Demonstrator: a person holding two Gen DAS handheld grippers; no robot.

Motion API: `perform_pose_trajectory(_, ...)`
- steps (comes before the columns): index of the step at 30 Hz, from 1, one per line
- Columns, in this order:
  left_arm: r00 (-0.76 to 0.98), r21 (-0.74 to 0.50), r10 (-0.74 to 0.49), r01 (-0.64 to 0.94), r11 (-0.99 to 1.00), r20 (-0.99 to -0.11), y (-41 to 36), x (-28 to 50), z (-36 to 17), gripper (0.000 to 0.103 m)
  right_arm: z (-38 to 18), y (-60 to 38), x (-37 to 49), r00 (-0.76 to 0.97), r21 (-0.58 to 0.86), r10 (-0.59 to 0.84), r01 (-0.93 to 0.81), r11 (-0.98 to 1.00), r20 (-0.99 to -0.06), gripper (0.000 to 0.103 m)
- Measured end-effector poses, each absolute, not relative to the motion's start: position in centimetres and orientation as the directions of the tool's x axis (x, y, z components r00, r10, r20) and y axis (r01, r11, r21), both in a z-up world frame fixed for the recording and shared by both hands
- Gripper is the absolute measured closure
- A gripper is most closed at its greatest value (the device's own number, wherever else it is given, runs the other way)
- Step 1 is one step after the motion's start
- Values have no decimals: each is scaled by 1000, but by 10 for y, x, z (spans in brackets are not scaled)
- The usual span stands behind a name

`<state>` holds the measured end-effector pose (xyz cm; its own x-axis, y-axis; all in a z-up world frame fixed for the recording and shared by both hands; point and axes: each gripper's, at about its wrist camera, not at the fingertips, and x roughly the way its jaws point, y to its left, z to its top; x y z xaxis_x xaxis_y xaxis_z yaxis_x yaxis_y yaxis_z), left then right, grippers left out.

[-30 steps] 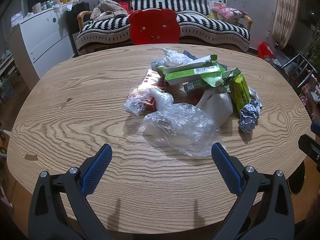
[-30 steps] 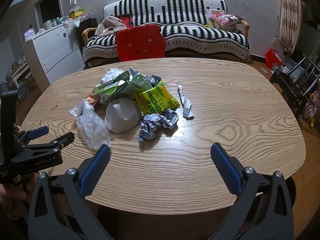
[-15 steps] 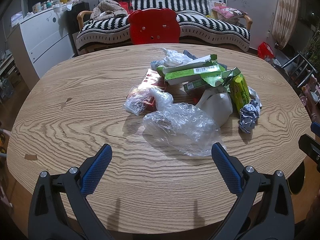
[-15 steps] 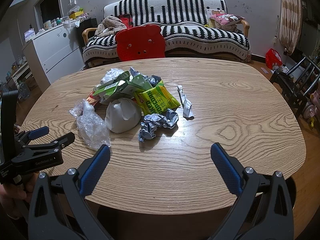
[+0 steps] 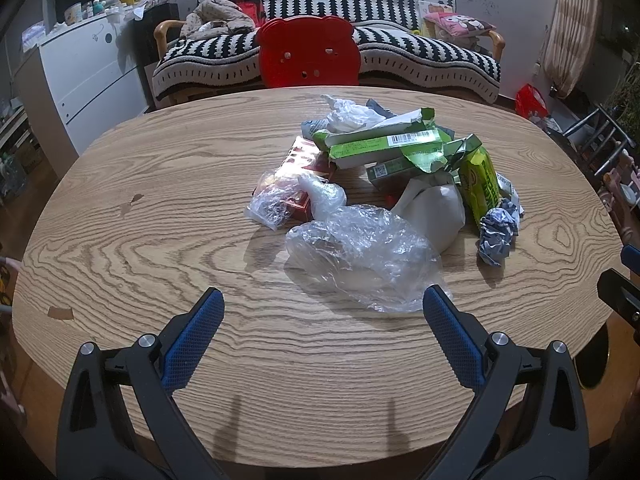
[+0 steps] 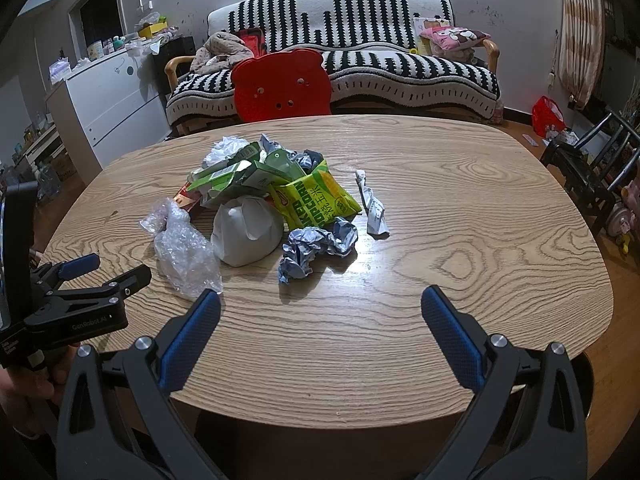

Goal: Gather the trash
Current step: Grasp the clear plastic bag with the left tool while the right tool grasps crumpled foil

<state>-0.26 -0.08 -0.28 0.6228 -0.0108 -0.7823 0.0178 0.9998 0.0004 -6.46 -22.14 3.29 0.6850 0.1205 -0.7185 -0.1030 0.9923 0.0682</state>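
Observation:
A heap of trash lies mid-table: a crumpled clear plastic bag (image 5: 360, 252) (image 6: 184, 252), a white pouch (image 5: 434, 210) (image 6: 246, 230), green cartons (image 5: 384, 146) (image 6: 240, 174), a yellow popcorn packet (image 5: 482, 186) (image 6: 320, 200), a crumpled grey paper ball (image 5: 498, 234) (image 6: 308, 250), a red wrapper (image 5: 296, 164) and a twisted white receipt (image 6: 372, 208). My left gripper (image 5: 320, 314) hangs open over the near table edge, just short of the clear bag. My right gripper (image 6: 320, 316) is open too, empty, in front of the paper ball.
The oval wooden table (image 5: 160, 208) (image 6: 460, 220) has bare wood on the left and right. A red bear-shaped chair back (image 5: 308, 58) and a striped sofa (image 6: 360, 60) stand behind it. A white cabinet (image 5: 88, 72) is at left, a black chair (image 6: 592, 164) at right.

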Motion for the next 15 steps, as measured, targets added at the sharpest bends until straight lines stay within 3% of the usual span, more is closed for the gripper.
perform_pose_trajectory(7,611,-36,-41,21,999,-791,-2,-2,-8,6,31,-219,-60,673,66,135,-128,990,-727,6)
perform_pose_trajectory(15,583,-49,-32,-14,999,-812,-14,32,-36,6,-6,-216,6,590,90,159,-145,985,-792,7)
